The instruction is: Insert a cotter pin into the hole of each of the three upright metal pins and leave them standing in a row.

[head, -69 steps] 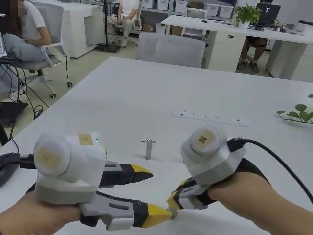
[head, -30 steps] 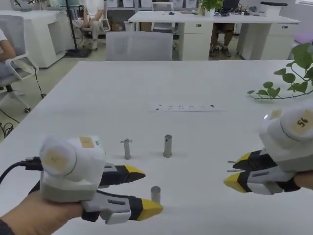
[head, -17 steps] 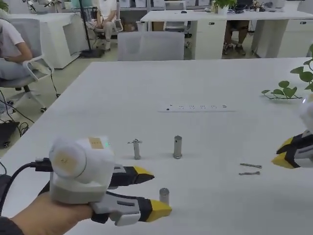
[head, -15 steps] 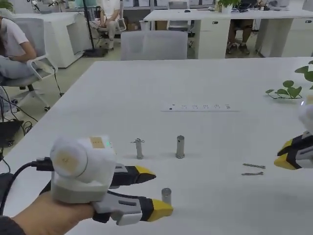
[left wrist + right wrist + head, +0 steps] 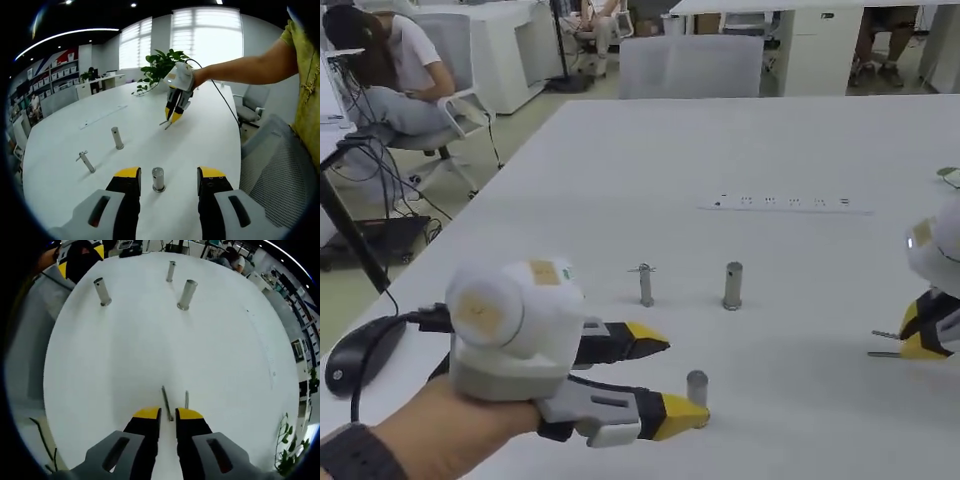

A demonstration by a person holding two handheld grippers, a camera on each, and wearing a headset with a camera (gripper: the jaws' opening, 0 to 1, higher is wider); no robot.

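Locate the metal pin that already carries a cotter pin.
The pinned metal pin stands centre-frame in the head view, just left of the bare pin and beyond the left gripper, whose open fingers flank the third pin.

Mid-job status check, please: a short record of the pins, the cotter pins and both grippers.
done: one upright grey metal pin with a cotter pin through it
bare: plain upright metal pin beside it; nearer upright metal pin, out of line with those two
loose: two thin metal cotter pins, flat on the white table
left gripper: open, jaws either side of the nearer pin, not touching it
right gripper: jaws narrowly apart, straddling one loose cotter pin
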